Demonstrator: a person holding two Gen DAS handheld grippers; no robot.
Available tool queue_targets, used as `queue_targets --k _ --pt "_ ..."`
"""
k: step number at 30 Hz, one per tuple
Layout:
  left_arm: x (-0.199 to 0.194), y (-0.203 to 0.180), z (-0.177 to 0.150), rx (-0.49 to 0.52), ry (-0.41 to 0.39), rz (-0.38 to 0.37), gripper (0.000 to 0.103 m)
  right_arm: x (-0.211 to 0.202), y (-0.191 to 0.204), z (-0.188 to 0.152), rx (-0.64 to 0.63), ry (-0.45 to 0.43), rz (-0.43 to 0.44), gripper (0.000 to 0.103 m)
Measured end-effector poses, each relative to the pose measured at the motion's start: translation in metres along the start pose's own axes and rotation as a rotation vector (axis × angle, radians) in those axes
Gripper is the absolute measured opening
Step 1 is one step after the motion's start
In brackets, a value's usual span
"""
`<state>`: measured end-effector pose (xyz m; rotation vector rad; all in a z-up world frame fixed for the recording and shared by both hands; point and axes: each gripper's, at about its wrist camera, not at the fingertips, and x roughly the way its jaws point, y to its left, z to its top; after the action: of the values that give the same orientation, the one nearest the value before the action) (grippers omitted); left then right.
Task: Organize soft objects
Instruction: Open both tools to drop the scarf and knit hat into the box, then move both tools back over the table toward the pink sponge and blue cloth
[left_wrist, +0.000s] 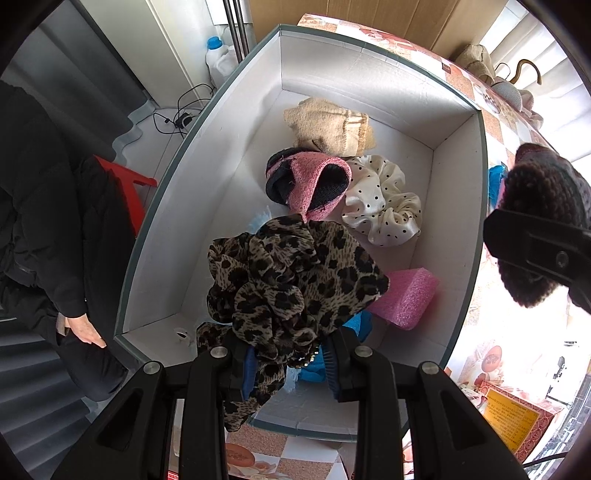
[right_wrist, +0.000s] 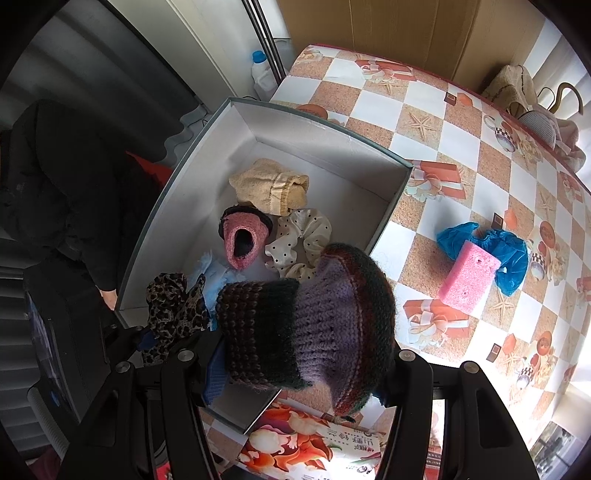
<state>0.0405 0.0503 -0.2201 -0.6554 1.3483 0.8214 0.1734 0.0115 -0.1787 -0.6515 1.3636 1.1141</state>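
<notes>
My left gripper (left_wrist: 290, 363) is shut on a leopard-print scrunchie (left_wrist: 291, 284) and holds it over the near end of the white box (left_wrist: 162, 221). The box holds a beige towel (left_wrist: 330, 127), a pink and black knit piece (left_wrist: 310, 182), a white polka-dot scrunchie (left_wrist: 384, 199), a pink foam block (left_wrist: 408, 297) and blue fabric (left_wrist: 354, 325). My right gripper (right_wrist: 306, 365) is shut on a dark purple knit hat (right_wrist: 314, 321) above the box's near right corner. The hat also shows at the right of the left wrist view (left_wrist: 543, 221).
The box (right_wrist: 332, 125) stands on a checkered tablecloth (right_wrist: 424, 122). A second pink foam block (right_wrist: 469, 275) lies on blue plastic (right_wrist: 513, 254) on the table to the right. A printed carton (right_wrist: 314, 439) lies near. A person in black (left_wrist: 40, 221) sits left.
</notes>
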Motion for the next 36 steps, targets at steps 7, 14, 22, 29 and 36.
queue_targets --k 7,14,22,29,36 --pt "0.001 0.0 0.0 0.0 0.001 0.001 0.033 0.003 0.001 0.003 -0.004 0.004 0.0 0.061" --pt "0.001 0.001 0.0 0.002 -0.005 -0.005 0.035 0.003 0.004 0.008 -0.009 -0.015 0.018 0.061" --pt "-0.009 0.001 -0.001 -0.001 -0.066 -0.003 0.08 0.001 0.005 0.011 -0.022 -0.023 0.024 0.075" --pt "-0.01 0.01 0.003 -0.065 -0.072 -0.036 0.103 -0.009 -0.006 0.013 0.023 -0.046 -0.009 0.103" --pt "-0.022 0.006 0.004 -0.075 -0.106 -0.047 0.103 -0.021 -0.024 0.015 0.061 -0.038 -0.016 0.103"
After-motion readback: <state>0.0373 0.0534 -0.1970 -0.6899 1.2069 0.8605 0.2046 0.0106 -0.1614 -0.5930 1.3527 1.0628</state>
